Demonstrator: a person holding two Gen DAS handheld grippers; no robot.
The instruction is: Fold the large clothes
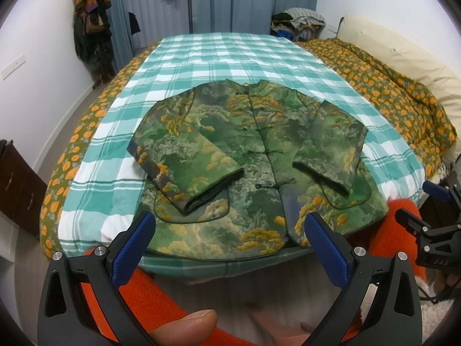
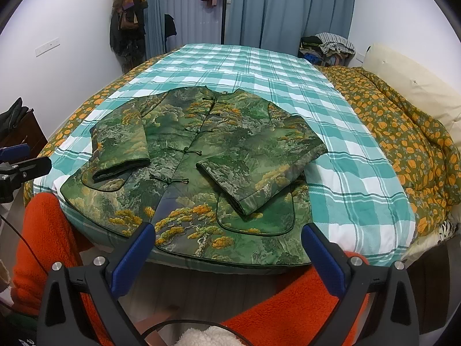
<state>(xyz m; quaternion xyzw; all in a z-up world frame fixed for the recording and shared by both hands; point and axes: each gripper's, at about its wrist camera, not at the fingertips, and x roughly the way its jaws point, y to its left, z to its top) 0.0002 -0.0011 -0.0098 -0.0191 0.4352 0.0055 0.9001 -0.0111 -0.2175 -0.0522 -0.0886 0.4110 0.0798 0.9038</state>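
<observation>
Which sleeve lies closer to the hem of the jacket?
The sleeve on the person's right: its cuff reaches further down over the pocket than the left sleeve.

Both hand-held grippers wide open, holding nothing

The left hand-held gripper (image 1: 227, 226) has its two blue-padded fingers (image 1: 132, 249) spread far apart, with nothing between them. A thumb (image 1: 184, 327) of the person shows at its base, and orange fleece sleeves (image 1: 161, 302) lie below it. The right hand-held gripper (image 2: 227, 239) is spread in the same way and is also empty. The two are side by side, apart from each other, each one visible at the edge of the other's view.
</observation>
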